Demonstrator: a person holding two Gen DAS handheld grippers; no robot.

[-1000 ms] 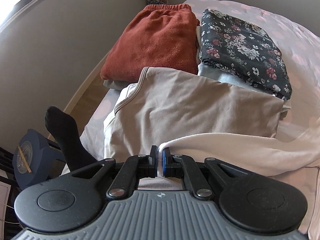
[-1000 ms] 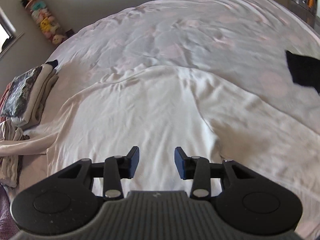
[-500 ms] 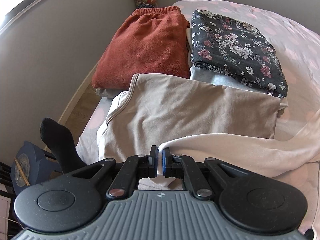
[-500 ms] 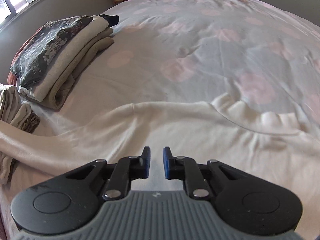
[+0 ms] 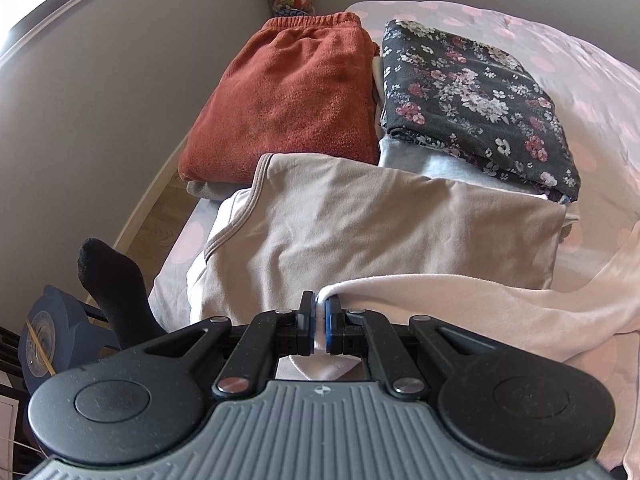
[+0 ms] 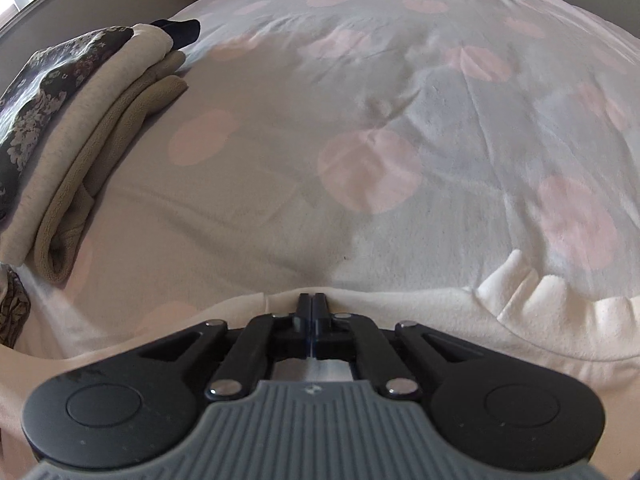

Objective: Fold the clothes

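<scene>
**A:** What is the left gripper (image 5: 319,312) doing?

**B:** Its jaws are clamped on a fold of the cream top (image 5: 460,304). The cloth runs away from the fingers towards three o'clock, over the bed (image 5: 580,60).

**A:** And the right gripper (image 6: 313,306)?

**B:** Its jaws have just been closing and now meet. They sit at the cream top's (image 6: 400,320) far edge; a sliver of cloth seems pinched between them, though the view there is too tight to be certain.

**A:** Any baskets or boxes holding clothes?

**B:** I see none. Folded things lie straight on the bed. From the left camera, a beige garment (image 5: 380,232) sits at twelve o'clock just past the fingers, a rust-red one (image 5: 288,96) at eleven, and a dark floral one (image 5: 472,96) at one, stacked on a pale grey piece (image 5: 432,166).

**A:** Anything else?

**B:** A foot in a black sock (image 5: 116,280) at nine o'clock, off the bed's edge.
</scene>
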